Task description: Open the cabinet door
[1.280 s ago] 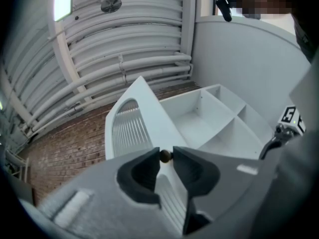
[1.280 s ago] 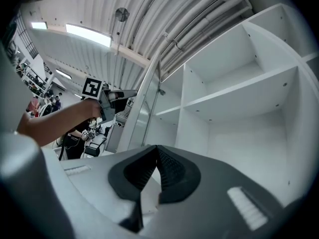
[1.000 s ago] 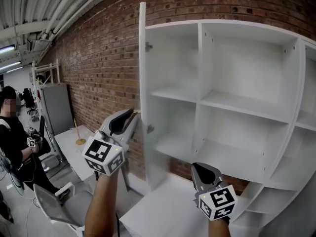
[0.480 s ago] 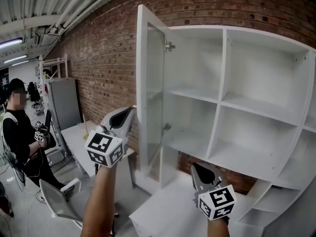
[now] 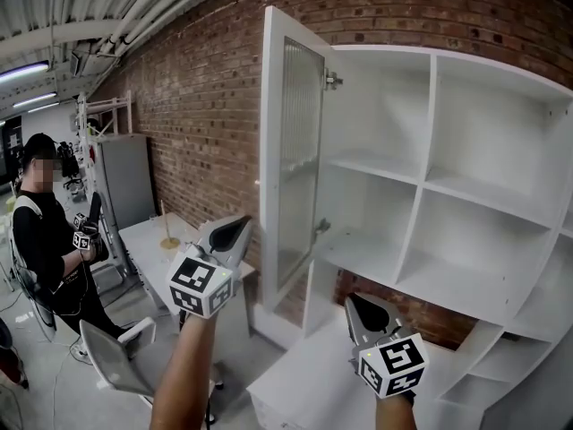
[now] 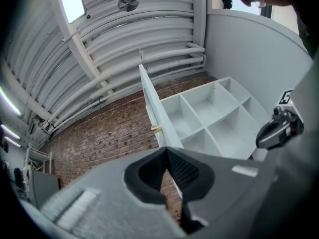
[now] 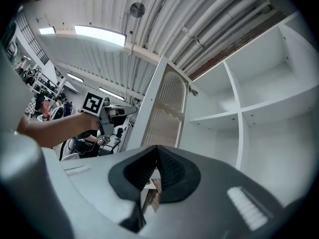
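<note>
all three views face the white cabinet (image 5: pixel 376 124).

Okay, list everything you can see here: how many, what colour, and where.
Cabinet: one, white, open compartments, centre right.
Cabinet door: one, white frame with ribbed pane, open at cabinet's left edge.
Brick wall: one, red-brown, behind the cabinet.
Table: one, white, left of the door.
Locker: one, grey, far left.
Chair: one, grey, bottom left.
Bystander: one, in black, far left.
Left gripper: one, grey, jaws shut, empty, left of the door.
Right gripper: one, grey, jaws shut, empty, below the cabinet.
</note>
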Demonstrator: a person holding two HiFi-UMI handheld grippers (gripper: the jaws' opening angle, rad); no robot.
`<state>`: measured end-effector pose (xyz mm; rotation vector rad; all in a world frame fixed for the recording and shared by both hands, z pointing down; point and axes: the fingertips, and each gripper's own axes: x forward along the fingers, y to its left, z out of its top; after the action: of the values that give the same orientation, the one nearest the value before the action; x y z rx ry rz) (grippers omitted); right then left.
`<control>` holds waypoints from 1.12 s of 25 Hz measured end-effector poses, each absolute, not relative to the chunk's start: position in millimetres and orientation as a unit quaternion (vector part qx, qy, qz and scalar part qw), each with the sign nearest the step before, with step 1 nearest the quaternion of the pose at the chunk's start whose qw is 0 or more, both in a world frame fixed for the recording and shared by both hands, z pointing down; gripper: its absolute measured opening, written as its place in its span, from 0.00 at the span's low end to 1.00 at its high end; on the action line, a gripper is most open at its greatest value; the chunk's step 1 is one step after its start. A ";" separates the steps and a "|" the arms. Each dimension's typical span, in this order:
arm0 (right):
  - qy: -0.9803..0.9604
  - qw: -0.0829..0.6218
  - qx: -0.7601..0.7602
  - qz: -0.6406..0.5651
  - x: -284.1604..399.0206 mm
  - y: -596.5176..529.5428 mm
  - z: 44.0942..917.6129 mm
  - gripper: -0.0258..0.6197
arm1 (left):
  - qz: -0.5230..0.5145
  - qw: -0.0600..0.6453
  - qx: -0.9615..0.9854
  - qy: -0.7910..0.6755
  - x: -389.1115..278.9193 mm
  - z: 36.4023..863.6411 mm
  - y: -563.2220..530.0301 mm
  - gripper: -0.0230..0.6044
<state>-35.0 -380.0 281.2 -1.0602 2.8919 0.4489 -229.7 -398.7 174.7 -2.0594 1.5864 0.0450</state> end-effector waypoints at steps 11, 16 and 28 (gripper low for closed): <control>0.933 0.007 -0.330 0.144 -76.9 -369.0 287.1 0.05 | 0.000 0.237 -0.771 0.591 -262.8 222.2 -382.5 0.04; 0.934 0.003 -0.325 0.149 -96.6 -362.0 286.2 0.05 | -0.004 0.224 -0.775 0.591 -274.6 242.8 -369.0 0.04; 0.935 -0.019 -0.316 0.159 -131.6 -361.8 294.2 0.05 | 0.000 0.191 -0.781 0.595 -298.0 288.4 -344.3 0.04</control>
<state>-131.6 -361.8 294.2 -1.0059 2.9743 0.5061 -298.0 -344.3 288.4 -2.1926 1.6705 -0.0003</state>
